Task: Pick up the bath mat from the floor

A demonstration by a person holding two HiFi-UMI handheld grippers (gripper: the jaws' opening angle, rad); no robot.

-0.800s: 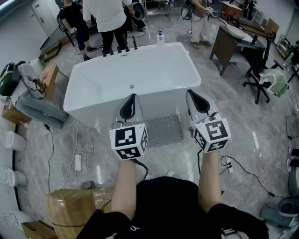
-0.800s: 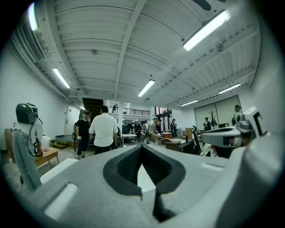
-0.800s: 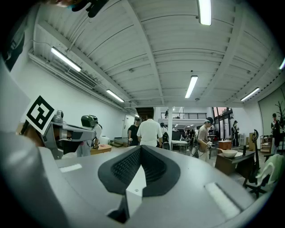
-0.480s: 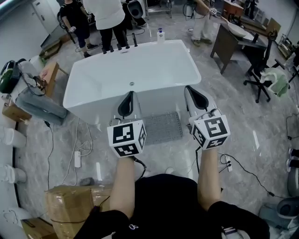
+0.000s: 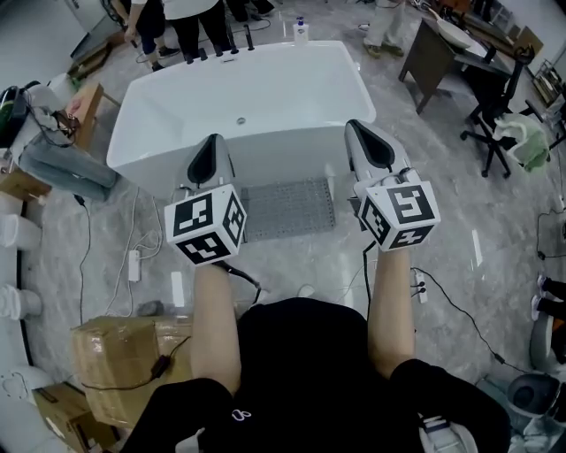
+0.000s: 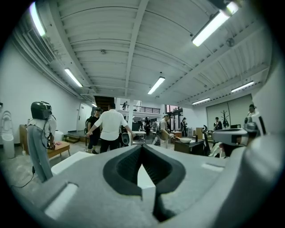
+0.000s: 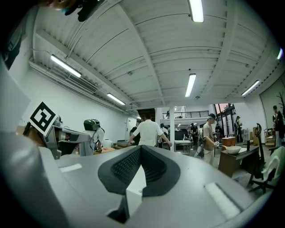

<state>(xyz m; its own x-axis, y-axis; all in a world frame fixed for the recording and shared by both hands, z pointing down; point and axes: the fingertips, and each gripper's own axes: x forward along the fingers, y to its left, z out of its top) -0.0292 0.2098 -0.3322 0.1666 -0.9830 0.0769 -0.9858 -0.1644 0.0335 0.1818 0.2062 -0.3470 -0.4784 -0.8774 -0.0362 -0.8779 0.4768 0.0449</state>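
Note:
A grey, finely gridded bath mat (image 5: 287, 209) lies flat on the marble floor against the near side of the white bathtub (image 5: 265, 97). My left gripper (image 5: 210, 152) hangs above the mat's left edge and my right gripper (image 5: 367, 140) above its right edge; both are held high, level with the tub's rim. Both are shut with nothing between the jaws. In the left gripper view (image 6: 141, 149) and the right gripper view (image 7: 140, 149) the dark pads meet at the tips, and both cameras look across the room, not at the mat.
Cables and a power strip (image 5: 134, 264) run over the floor at the left, another cable (image 5: 442, 305) at the right. A cardboard box (image 5: 110, 363) stands at the lower left. People stand behind the tub (image 5: 190, 22); a desk (image 5: 442, 49) and an office chair (image 5: 513, 133) are at the right.
The head view has shifted, so the tub and mat sit higher in the picture. My left gripper has moved left, away from the right one, which has kept its place.

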